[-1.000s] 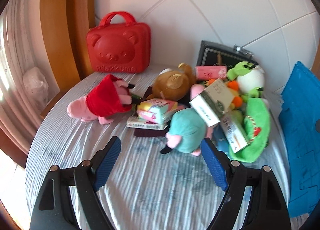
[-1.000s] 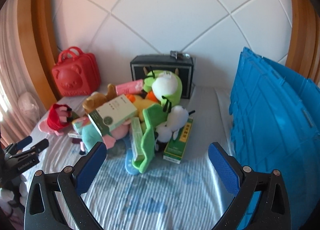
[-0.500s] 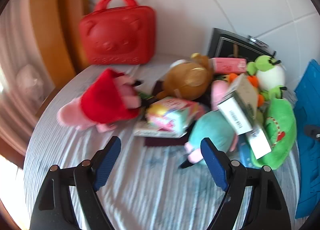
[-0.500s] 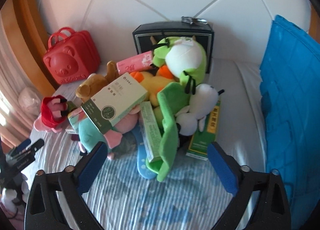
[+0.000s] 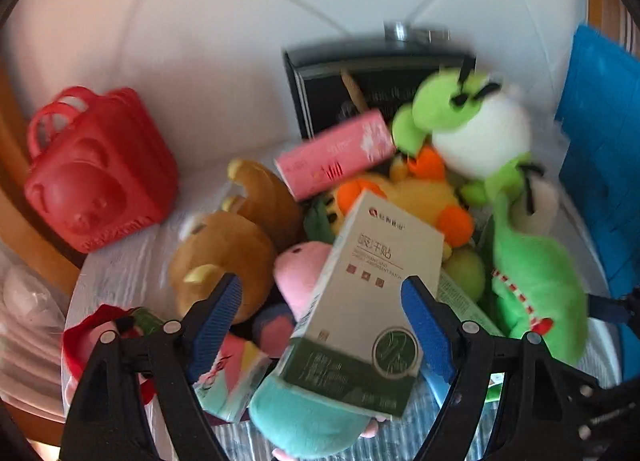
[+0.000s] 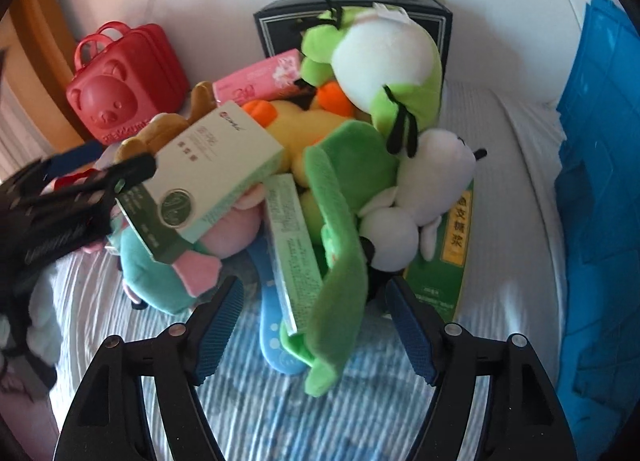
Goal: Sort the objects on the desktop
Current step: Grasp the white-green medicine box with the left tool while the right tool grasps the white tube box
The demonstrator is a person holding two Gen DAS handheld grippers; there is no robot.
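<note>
A pile of plush toys and boxes lies on a striped cloth. My left gripper (image 5: 322, 301) is open, its pads either side of a white-and-green box (image 5: 360, 313) that rests on a teal plush (image 5: 304, 417); contact cannot be told. That box also shows in the right wrist view (image 6: 208, 177), with the left gripper (image 6: 72, 189) beside it. My right gripper (image 6: 312, 305) is open around the lower end of a green plush (image 6: 340, 245) and a pale green box (image 6: 292, 245). A pink box (image 5: 336, 153), brown bear (image 5: 228, 253) and green-and-white plush (image 5: 472, 129) lie behind.
A red bear-faced case (image 5: 96, 177) stands at the back left. A black box (image 6: 352, 17) stands against the white wall. A blue crate (image 6: 600, 181) walls the right side. A dark green box (image 6: 444, 261) lies under a white plush (image 6: 424, 185).
Both grippers have moved forward into the pile. The left one swung right, from the red-dressed pink plush to the white-and-green box. Both stay open.
</note>
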